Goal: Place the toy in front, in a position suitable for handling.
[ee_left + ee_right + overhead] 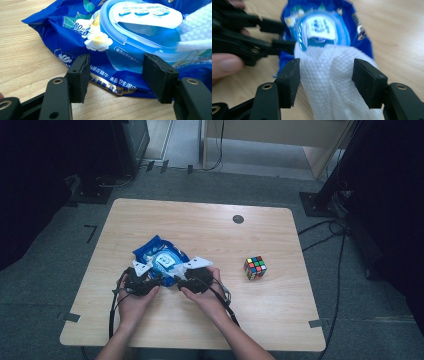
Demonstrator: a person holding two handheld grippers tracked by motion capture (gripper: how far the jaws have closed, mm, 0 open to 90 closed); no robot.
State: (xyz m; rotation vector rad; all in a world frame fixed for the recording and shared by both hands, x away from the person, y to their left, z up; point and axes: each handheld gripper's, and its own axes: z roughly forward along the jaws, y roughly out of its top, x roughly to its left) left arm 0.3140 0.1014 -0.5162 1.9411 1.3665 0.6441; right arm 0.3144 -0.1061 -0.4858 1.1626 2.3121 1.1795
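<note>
Wet-wipe pack (pixel 161 259): a blue soft pack is seen lying flat on the table (pixel 210 330), at about 8 o'clock from the table's middle; its flip lid (pixel 140 18) is raised.
Wipe (pixel 332 82): a white sheet is drawn partway out of the lid opening and trails toward the right gripper, its far end still in the pack.
Left gripper (pixel 117 75): jaws are held apart, astride the pack's near edge at its 7 o'clock corner; the pads are not seen pressing on it.
Right gripper (pixel 327 82): jaws stand apart with the wipe lying between them; no pad is seen touching the cloth.
Step in hand: the wipe is judged to be mid-extraction, released between pulls.
Next move: the right jaws would have to be closed on the cloth again and drawn away toward 5 o'clock, while the pack is pinned by the left gripper so it is not dragged.
Puzzle cube (pixel 255 268): it sits apart at 3 o'clock of the pack, untouched.
</note>
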